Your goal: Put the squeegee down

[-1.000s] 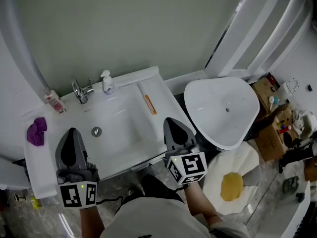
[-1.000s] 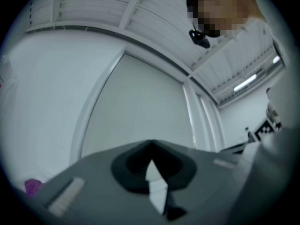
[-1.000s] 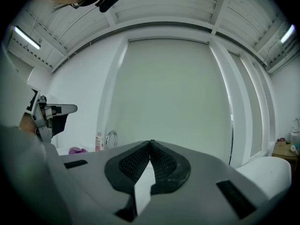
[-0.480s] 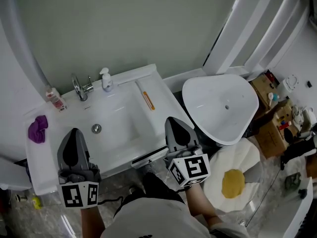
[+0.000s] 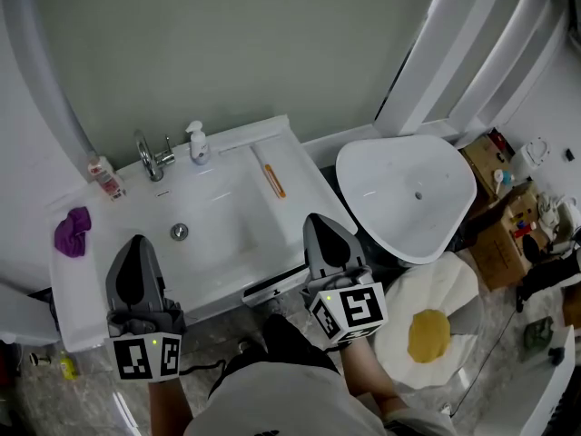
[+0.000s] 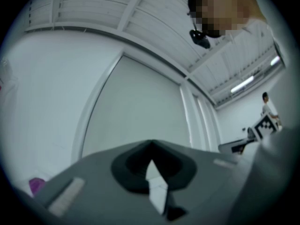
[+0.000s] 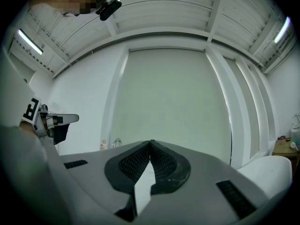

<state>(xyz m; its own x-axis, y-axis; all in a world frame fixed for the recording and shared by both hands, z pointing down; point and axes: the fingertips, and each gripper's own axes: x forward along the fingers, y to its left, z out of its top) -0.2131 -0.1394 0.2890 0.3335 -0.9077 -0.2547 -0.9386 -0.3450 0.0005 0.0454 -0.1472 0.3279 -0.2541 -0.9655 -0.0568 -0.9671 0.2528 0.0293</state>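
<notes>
Holding the right tool (image 5: 318, 221) at the front-right corner of the sink (image 5: 227, 209), closed tip to tip and gripping nothing. Holding the left tool (image 5: 136, 242) at the sink's front-left corner, likewise closed and empty.

Reading the squeegee (image 5: 274, 181) as the slim orange-striped bar lying flat on the sink's right ledge, touched by neither tool. Judging from that, seeming to be past the release already.

Lying beyond the right tool's tip, toward the back of the sink and a little to the left, with the long axis running back-to-front along the ledge, roughly in line with the way that tool is pointing. Sitting near the right tool and well apart from the left one, which is across the sink.

Probably needing nothing more than backing the right hand away from the sink, without brushing the bar off the ledge.
</notes>
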